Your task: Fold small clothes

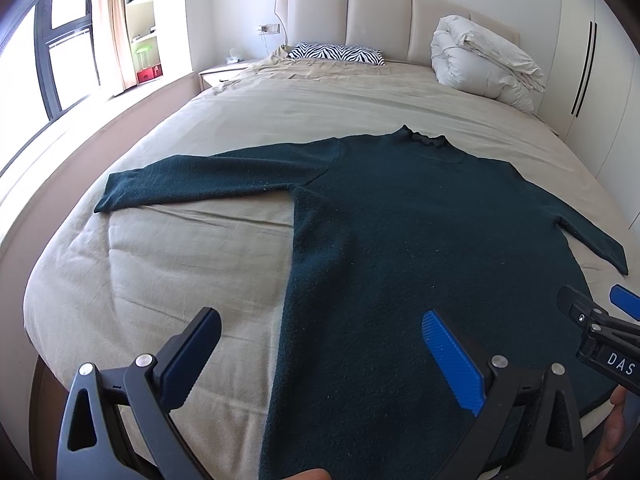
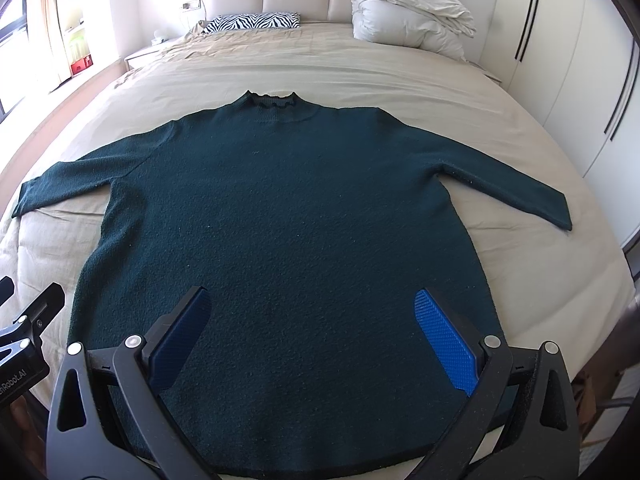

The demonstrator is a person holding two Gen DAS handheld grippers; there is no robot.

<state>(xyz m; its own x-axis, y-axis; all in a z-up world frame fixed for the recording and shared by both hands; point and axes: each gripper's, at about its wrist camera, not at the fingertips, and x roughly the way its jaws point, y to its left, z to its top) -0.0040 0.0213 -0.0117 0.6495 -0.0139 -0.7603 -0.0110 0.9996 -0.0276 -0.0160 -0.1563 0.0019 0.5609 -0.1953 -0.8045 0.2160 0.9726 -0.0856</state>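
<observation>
Dark green sweater (image 2: 280, 208) lies flat on beige bed (image 2: 400, 80), collar at far end, sleeves spread left & right. Left gripper (image 1: 320, 356) & right gripper (image 2: 316, 336) both released, jaws wide, above near hem w/ nothing held.

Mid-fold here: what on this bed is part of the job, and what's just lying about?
Part of the job:
- dark green sweater, spread flat, both sleeves out
- left tongs, open over its hem
- right tongs, open over its hem

Just lying about:
- zebra-print pillow at the headboard
- bundled white duvet
- beige bedsheet beneath everything
</observation>
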